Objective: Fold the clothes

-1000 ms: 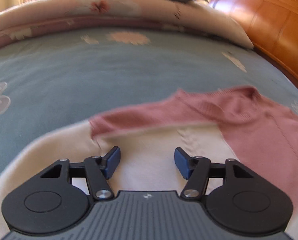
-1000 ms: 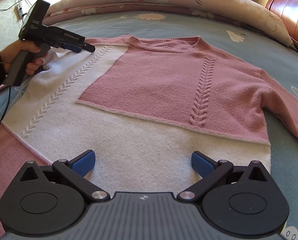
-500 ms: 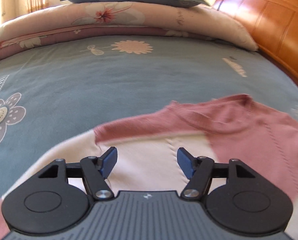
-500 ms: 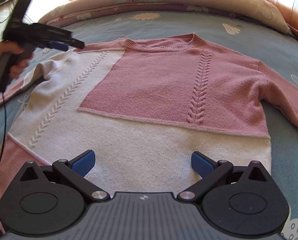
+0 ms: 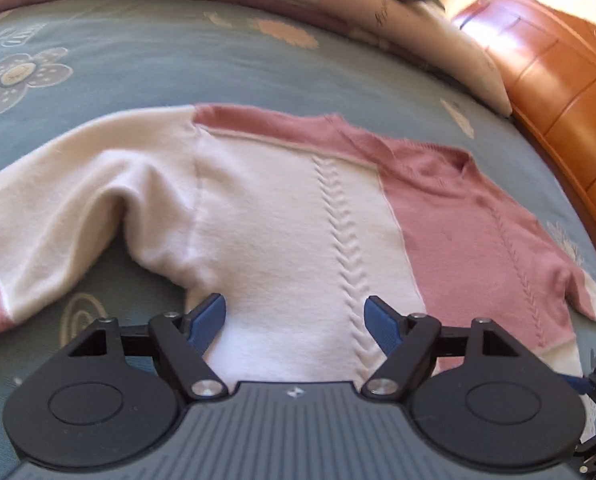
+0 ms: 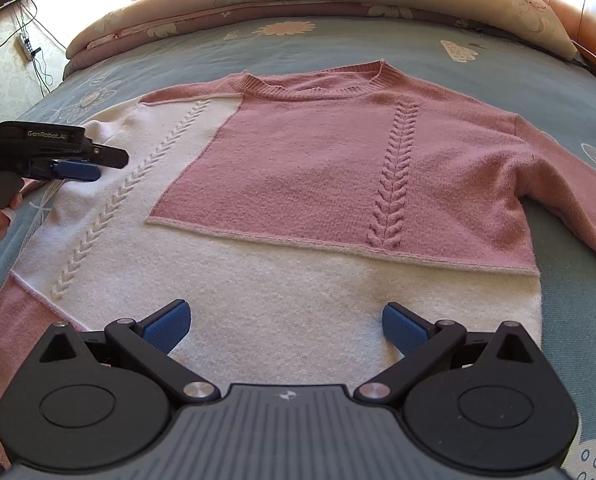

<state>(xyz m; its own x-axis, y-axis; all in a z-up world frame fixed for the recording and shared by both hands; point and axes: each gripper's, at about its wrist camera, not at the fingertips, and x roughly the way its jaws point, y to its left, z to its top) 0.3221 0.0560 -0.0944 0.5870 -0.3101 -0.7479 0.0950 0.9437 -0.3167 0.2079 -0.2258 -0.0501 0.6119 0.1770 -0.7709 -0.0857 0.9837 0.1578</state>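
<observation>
now my left gripper (image 5: 294, 322) hangs wide and empty over the sweater's (image 6: 298, 184) white shoulder; my right gripper (image 6: 285, 330), wide too, hovers at its hem, mid-bed (image 6: 378, 44)

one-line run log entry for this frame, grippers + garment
stage: pre-fold | sweater: flat on bed, sleeves out | left gripper: open, empty | right gripper: open, empty

Both grippers are black with ribbed grey housings, round side discs, silver screws and blue-padded fingers (image 6: 166, 326); the left gripper (image 6: 94, 164) reads "GenRobot.AI".
</observation>
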